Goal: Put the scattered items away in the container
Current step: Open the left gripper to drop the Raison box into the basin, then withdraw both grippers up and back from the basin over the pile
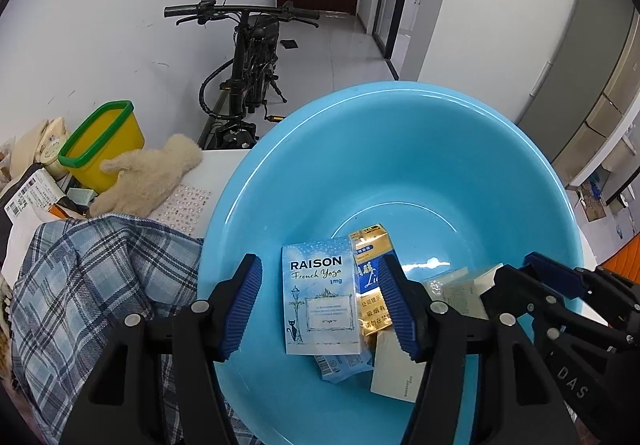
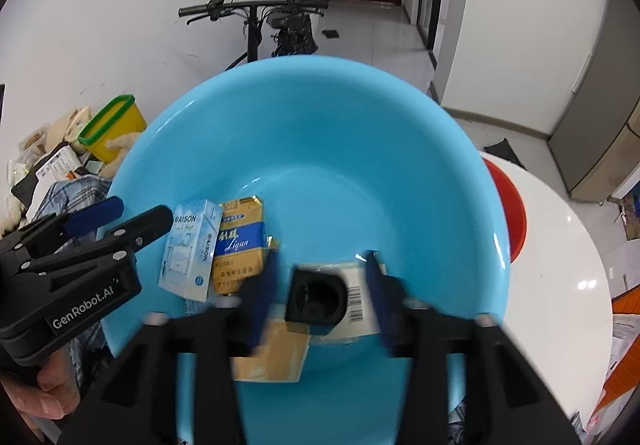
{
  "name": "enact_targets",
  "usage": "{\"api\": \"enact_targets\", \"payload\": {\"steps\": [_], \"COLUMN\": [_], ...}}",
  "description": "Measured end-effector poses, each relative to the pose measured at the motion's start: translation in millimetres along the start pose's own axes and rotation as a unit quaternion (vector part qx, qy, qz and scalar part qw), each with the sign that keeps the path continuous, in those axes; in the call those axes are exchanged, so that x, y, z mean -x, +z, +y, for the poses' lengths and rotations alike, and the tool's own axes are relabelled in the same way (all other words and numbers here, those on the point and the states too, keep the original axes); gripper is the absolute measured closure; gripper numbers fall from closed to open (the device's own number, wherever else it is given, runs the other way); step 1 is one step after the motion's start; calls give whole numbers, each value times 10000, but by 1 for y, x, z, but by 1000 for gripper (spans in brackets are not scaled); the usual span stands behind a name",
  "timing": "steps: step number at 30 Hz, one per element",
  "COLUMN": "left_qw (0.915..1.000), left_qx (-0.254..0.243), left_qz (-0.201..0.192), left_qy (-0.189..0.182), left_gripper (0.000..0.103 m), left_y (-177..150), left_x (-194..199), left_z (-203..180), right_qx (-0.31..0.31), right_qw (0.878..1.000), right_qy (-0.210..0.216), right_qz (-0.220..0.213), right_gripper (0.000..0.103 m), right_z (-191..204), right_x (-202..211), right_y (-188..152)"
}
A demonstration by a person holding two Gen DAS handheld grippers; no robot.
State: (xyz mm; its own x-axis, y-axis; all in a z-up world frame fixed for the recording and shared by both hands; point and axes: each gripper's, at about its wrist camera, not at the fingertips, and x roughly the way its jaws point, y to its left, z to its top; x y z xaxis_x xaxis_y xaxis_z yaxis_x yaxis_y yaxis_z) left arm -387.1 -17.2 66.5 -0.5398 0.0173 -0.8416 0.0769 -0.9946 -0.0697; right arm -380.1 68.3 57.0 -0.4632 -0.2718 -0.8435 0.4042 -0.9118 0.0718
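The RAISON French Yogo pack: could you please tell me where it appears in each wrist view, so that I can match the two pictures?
Left wrist view: RAISON pack lies low centre in the blue basin, between the open left gripper's fingers.
Right wrist view: RAISON pack sits left of centre, tilted on edge.
Shared landmark: the gold-and-blue Liqun pack touches its right side in both.

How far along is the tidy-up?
Done: RAISON box, gold-blue Liqun pack and a few flat packets lie in the blue basin. In hand: nothing clearly; left gripper and right gripper are both open over it, a barcoded packet between the right fingers. Left: beige glove, plaid cloth.
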Motion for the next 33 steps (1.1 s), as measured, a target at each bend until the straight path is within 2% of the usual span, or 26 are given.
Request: {"api": "enact_targets", "payload": {"steps": [8, 10, 12, 14, 16, 18, 20, 22, 23, 29, 31, 33], "left_qw": [9999, 9999, 9995, 9975, 9928, 9851, 9791, 9737, 9696, 9451, 9446, 9415], "left_qx": [-36, -1, 11, -82, -224, -311, -363, -359, -318, -394, -385, -341], "left_qz": [-58, -122, -301, -674, -1172, -1687, -1992, -2232, -2408, -3217, -3240, -3321], "left_qy": [135, 89, -29, -173, -121, -93, -170, -275, -300, -419, -360, -454], "left_gripper": [39, 36, 31, 29, 16, 15, 9, 0, 0, 0, 0, 0], "left_y": [-2, -2, -4, -7, -11, -15, -17, -18, -19, -31, -33, -34], "left_x": [2, 4, 8, 16, 28, 40, 49, 57, 62, 88, 93, 98], "left_z": [2, 3, 5, 4, 1, 1, 2, 5, 7, 13, 14, 16], "right_qx": [-84, -77, -52, 21, 112, 179, 194, 210, 227, 15, -35, -38], "right_qw": [9999, 9998, 9996, 9990, 9976, 9950, 9913, 9864, 9839, 9716, 9679, 9663], "right_qy": [-6, -26, -38, -75, -179, -313, -377, -397, -392, -184, -166, -284], "right_qz": [-111, -156, -269, -444, -664, -935, -1246, -1584, -1732, -2358, -2509, -2556], "right_gripper": [41, 41, 35, 27, 20, 18, 15, 6, 1, 1, 1, 1], "right_z": [-7, -8, -8, -8, -7, -8, -10, -12, -12, -15, -17, -17], "right_x": [5, 6, 8, 11, 16, 21, 27, 33, 37, 53, 57, 57], "right_y": [-2, -3, -4, -6, -8, -10, -13, -15, -16, -22, -23, -23]}}
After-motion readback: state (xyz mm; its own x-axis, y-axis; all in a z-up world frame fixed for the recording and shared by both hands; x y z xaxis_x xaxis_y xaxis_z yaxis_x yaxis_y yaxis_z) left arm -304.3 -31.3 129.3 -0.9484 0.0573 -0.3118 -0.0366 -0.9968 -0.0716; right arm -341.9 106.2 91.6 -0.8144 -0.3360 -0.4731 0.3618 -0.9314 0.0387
